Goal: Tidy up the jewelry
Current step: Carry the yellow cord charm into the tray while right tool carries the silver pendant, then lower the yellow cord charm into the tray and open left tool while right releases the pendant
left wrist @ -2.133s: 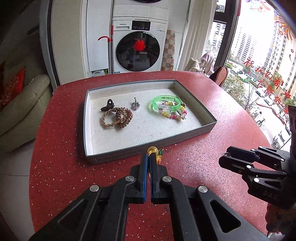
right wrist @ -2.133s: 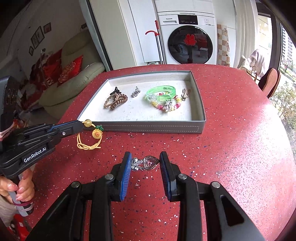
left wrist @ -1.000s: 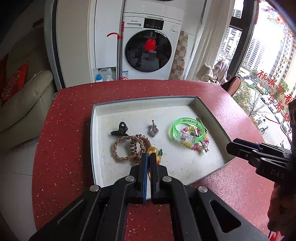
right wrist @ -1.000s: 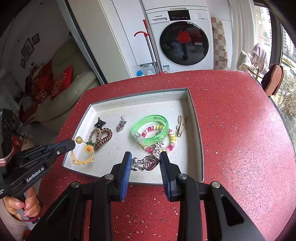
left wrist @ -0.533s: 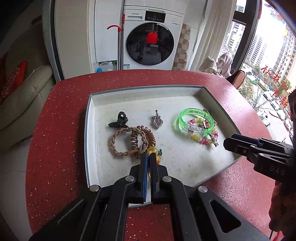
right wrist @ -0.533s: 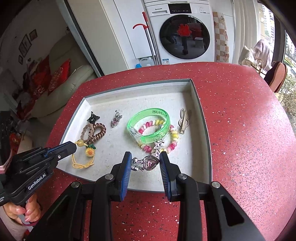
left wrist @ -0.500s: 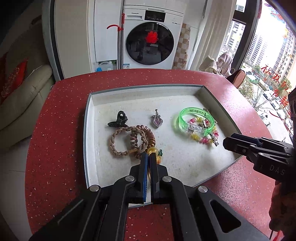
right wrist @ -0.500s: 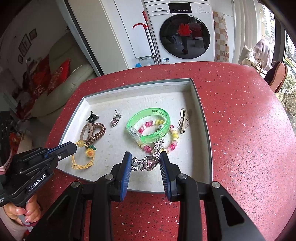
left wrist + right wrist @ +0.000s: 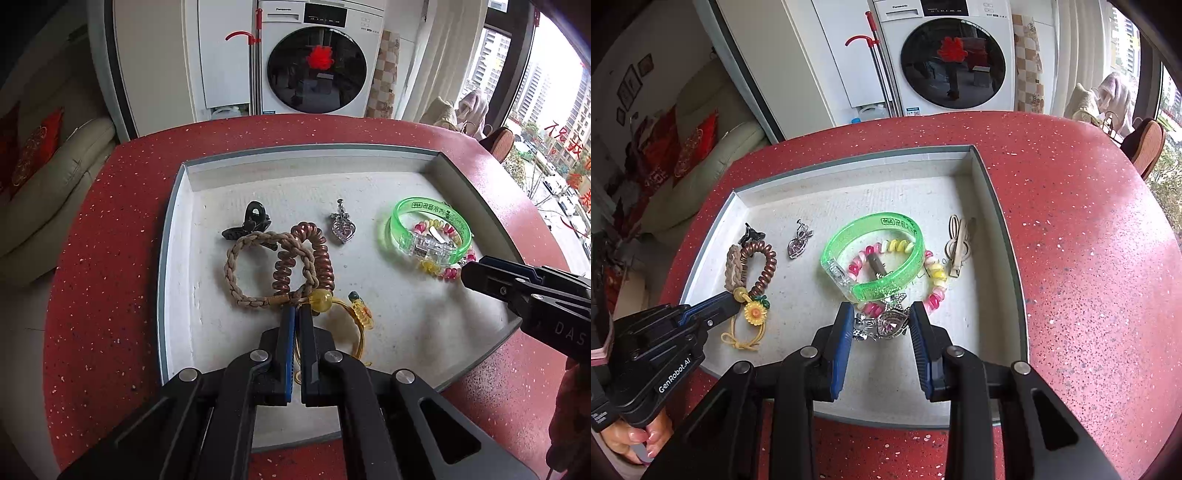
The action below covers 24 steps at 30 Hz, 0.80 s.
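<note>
A grey tray (image 9: 173, 206) (image 9: 1004, 236) on the red table holds jewelry. My left gripper (image 9: 297, 312) (image 9: 733, 301) is shut on a yellow cord hair tie with a bead and sunflower charm (image 9: 354, 310) (image 9: 755, 313), low over the tray beside the braided and coil hair ties (image 9: 295, 258) (image 9: 753, 266). My right gripper (image 9: 881, 325) (image 9: 469, 271) is shut on a silver heart-shaped pendant piece (image 9: 890, 323), just above the tray floor near the green bangle (image 9: 879, 254) (image 9: 428, 229) and pink-yellow coil bracelet (image 9: 934, 280).
Also in the tray: a black claw clip (image 9: 251, 221), a silver heart pendant (image 9: 341, 225) (image 9: 798, 243) and a wooden hair clip (image 9: 958, 243). Red table (image 9: 1089, 258) lies bare to the right. A hand (image 9: 635, 439) grips the left tool. A washing machine (image 9: 317, 62) stands behind.
Both grippers have come down and forward over the tray with their pieces still held. The yellow hair tie's loop now lies on the tray floor.
</note>
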{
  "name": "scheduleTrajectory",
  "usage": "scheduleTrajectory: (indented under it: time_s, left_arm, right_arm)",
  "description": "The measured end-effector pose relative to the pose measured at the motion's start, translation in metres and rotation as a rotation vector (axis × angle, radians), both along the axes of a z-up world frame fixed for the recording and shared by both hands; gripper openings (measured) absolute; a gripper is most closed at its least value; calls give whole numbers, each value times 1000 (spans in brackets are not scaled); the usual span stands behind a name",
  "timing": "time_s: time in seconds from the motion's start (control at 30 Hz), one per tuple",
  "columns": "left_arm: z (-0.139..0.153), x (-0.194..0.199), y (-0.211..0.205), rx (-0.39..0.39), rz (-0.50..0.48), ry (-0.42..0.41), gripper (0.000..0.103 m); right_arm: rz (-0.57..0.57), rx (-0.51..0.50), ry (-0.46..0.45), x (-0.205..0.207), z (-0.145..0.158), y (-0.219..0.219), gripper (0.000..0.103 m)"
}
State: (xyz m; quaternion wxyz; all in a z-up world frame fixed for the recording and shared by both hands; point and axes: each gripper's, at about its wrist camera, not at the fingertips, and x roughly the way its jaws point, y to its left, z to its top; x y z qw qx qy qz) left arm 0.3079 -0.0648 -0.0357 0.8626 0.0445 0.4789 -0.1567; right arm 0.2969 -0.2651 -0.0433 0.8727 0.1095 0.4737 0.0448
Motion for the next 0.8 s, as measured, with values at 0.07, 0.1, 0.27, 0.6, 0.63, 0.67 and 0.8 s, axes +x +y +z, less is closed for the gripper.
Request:
scheduleTrajectory:
  time_s: [0.07, 0.1, 0.27, 0.6, 0.63, 0.67, 0.8]
  left_arm:
    - [-1, 3, 0, 11, 15, -9, 20]
    - [-1, 4, 0, 24, 24, -18, 20]
    - [-7, 5, -3, 63, 35, -33, 20]
    - [-10, -7, -15, 138, 14, -79, 20]
    - [-10, -8, -15, 137, 15, -77, 20]
    - [-9, -7, -14, 136, 18, -76, 20]
    - [-9, -9, -13, 132, 23, -80, 20]
  right_arm:
    - [-9, -9, -6, 3, 1, 0, 34]
    - [-14, -9, -9, 4, 1, 0, 34]
    - [-18, -38, -29, 3, 0, 4, 34]
    - [22, -108, -44, -9, 0, 16, 34]
    - [20, -102, -43, -9, 1, 16, 34]
    - [16, -97, -44, -10, 1, 16, 34]
    - [9, -85, -44, -11, 3, 13, 35]
